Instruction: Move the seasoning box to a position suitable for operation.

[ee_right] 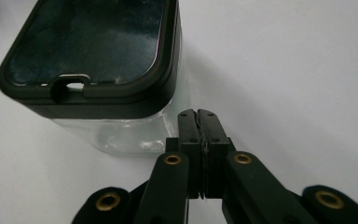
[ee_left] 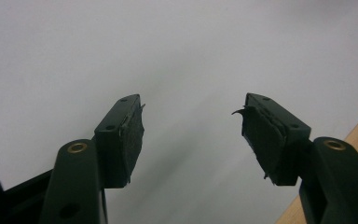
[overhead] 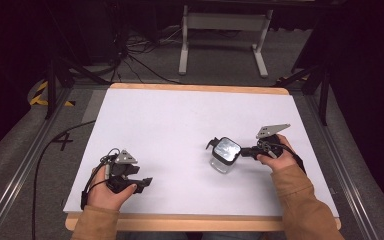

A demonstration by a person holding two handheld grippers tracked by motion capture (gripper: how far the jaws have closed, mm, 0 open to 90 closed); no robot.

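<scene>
we've got the clear jar [overhead: 224, 155] with its black lid standing right of centre on the white table [overhead: 180, 125], our right gripper [ee_right: 199, 119] clamped shut on nothing just beside the jar, left gripper [ee_left: 191, 135] spread wide, empty, well apart near the front edge

A white worktop [overhead: 180, 130] with a wooden edge carries a clear container [overhead: 224, 156] with a black lid, standing upright just beside the right gripper's [overhead: 245, 151] closed fingers.

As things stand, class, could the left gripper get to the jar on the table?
Probably yes. The left gripper is open and holds nothing, and bare table lies between it and the jar. The shut right gripper sits at the jar's far side.
</scene>
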